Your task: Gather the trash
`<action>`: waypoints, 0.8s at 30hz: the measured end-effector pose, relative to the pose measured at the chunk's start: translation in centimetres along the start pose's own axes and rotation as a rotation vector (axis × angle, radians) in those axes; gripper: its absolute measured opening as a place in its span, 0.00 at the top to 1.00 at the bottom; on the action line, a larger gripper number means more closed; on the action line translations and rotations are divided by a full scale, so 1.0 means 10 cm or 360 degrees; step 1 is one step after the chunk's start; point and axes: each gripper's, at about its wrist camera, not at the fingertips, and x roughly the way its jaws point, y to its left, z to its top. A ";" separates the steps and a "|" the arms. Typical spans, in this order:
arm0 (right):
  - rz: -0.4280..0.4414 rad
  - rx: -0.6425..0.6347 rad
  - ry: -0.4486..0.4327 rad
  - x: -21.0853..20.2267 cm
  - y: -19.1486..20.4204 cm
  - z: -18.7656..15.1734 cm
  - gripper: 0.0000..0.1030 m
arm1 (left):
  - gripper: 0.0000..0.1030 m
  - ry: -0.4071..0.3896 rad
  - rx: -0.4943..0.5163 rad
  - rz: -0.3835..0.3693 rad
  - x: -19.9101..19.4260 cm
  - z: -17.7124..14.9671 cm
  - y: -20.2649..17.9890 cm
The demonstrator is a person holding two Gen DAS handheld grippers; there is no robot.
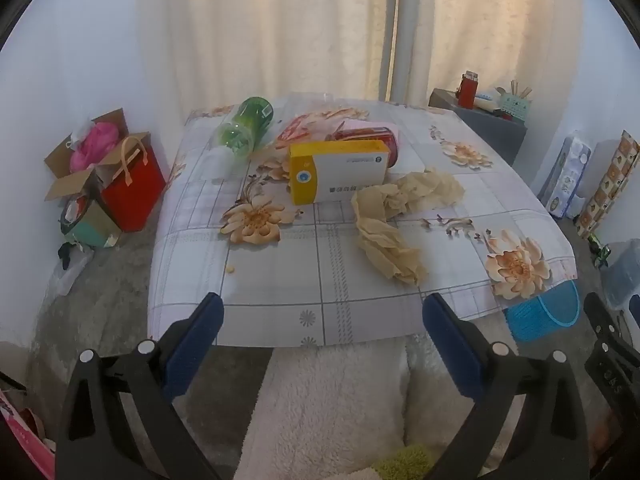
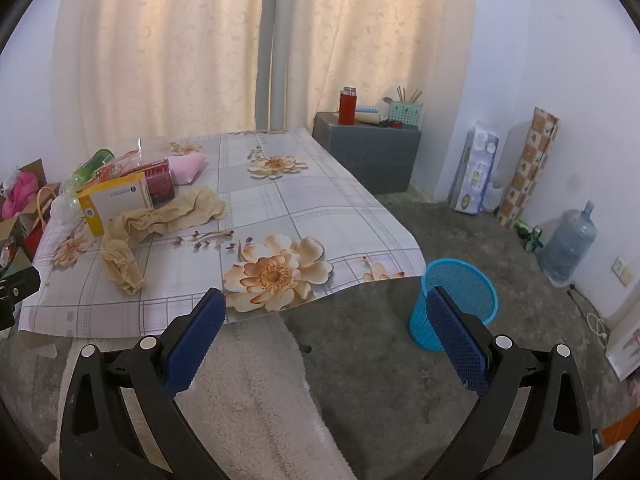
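On the flower-print table [image 1: 280, 280] lie crumpled beige paper [image 1: 392, 220], a yellow-and-white box [image 1: 340, 172], a red can [image 1: 372, 138] behind it, a green plastic bottle [image 1: 244, 126], a red-and-white wrapper [image 1: 298, 130] and a pink packet [image 2: 186, 168]. The paper [image 2: 160, 216], the box [image 2: 114, 200] and the bottle [image 2: 94, 166] also show in the right wrist view. A blue mesh bin [image 2: 456, 300] stands on the floor off the table's right corner; it also shows in the left wrist view [image 1: 544, 316]. My left gripper [image 1: 322, 312] is open and empty at the table's near edge. My right gripper [image 2: 322, 308] is open and empty, near the bin.
A red bag [image 1: 132, 188] and cardboard boxes [image 1: 80, 176] stand left of the table. A grey cabinet [image 2: 368, 156] with a red flask [image 2: 347, 106] is at the back right. A water jug [image 2: 572, 244], tissue pack [image 2: 476, 168] and patterned roll [image 2: 528, 172] line the right wall. A fleecy white cloth [image 1: 328, 408] lies below.
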 end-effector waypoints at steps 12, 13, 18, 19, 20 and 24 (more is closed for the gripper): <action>0.0006 0.0003 -0.0001 -0.01 -0.02 0.01 0.06 | 0.05 -0.0015 0.0004 -0.0005 -0.03 0.00 -0.03; 0.0006 0.0002 0.0000 -0.01 -0.02 0.01 0.07 | 0.05 -0.0013 0.0003 -0.0004 -0.03 0.00 -0.04; 0.0004 0.0007 -0.0003 -0.02 -0.03 0.01 0.06 | 0.05 -0.0013 0.0004 -0.0007 -0.03 0.01 -0.02; 0.0004 0.0008 -0.0002 -0.02 -0.03 0.01 0.06 | 0.05 -0.0013 0.0004 -0.0005 -0.04 0.01 -0.03; 0.0004 0.0008 -0.0002 -0.02 -0.03 0.01 0.07 | 0.05 -0.0010 0.0004 -0.0009 -0.03 0.01 -0.02; 0.0004 0.0008 -0.0003 -0.02 -0.03 0.01 0.07 | 0.05 -0.0010 0.0004 -0.0009 -0.03 0.01 -0.02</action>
